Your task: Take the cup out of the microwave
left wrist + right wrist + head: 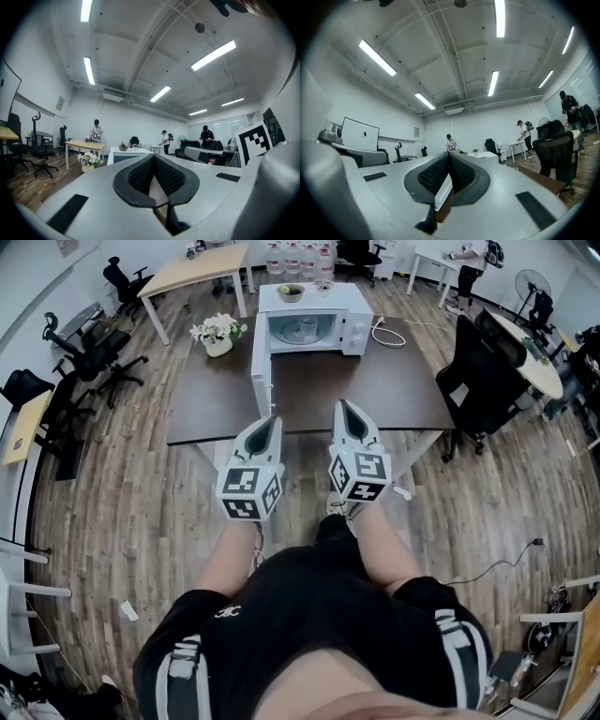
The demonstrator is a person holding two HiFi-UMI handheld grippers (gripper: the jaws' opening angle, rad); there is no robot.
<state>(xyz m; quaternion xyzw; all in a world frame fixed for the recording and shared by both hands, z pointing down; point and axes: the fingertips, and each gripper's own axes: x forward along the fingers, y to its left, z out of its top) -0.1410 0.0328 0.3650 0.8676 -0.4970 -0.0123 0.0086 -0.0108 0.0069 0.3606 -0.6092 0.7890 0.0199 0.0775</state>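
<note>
A white microwave (314, 329) stands at the far side of a dark table (394, 381), with its door (261, 381) swung wide open toward me on the left. Inside the cavity I see a pale round shape (302, 331), likely the cup, too small to make out. A green bowl (291, 292) sits on top of the microwave. My left gripper (270, 423) and right gripper (343, 409) are side by side at the table's near edge, pointing level at the microwave, well short of it. Both are shut and hold nothing. The left gripper view shows the microwave (126, 152) beyond the closed left gripper (153, 157).
A pot of white flowers (217, 334) stands on the table left of the microwave. A black office chair (478, 371) is at the table's right side. A white cable (389, 334) trails right of the microwave. More desks, chairs and people are farther back.
</note>
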